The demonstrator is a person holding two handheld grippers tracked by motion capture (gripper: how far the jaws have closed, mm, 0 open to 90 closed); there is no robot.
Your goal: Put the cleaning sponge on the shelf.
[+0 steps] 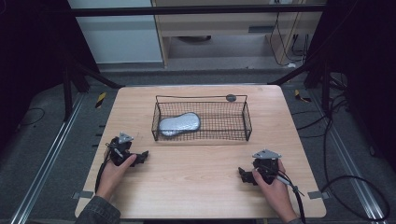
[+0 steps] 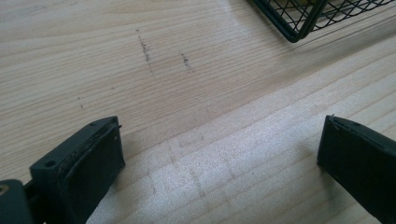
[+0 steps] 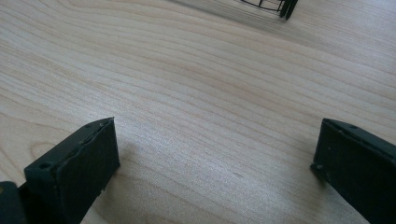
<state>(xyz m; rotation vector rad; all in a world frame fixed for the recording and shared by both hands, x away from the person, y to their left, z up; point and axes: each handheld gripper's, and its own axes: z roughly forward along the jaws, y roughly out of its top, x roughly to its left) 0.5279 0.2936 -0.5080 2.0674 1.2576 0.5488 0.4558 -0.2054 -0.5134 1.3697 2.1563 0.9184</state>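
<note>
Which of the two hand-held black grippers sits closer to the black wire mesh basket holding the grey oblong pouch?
The left gripper: it lies just off the black wire mesh basket's near left corner, while the right gripper rests farther toward the table's front edge.

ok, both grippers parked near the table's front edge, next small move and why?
Probably ease the left gripper forward toward the silver pouch in the wire basket. Its jaws stand wide open on bare table, holding nothing, and the pouch lies at the basket's left end, nearer this gripper.

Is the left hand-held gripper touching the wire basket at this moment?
Apart. In the high view, bare table lies between the left hand-held gripper and the wire basket. The left gripper view shows open jaws with the basket's corner well beyond them.
</note>
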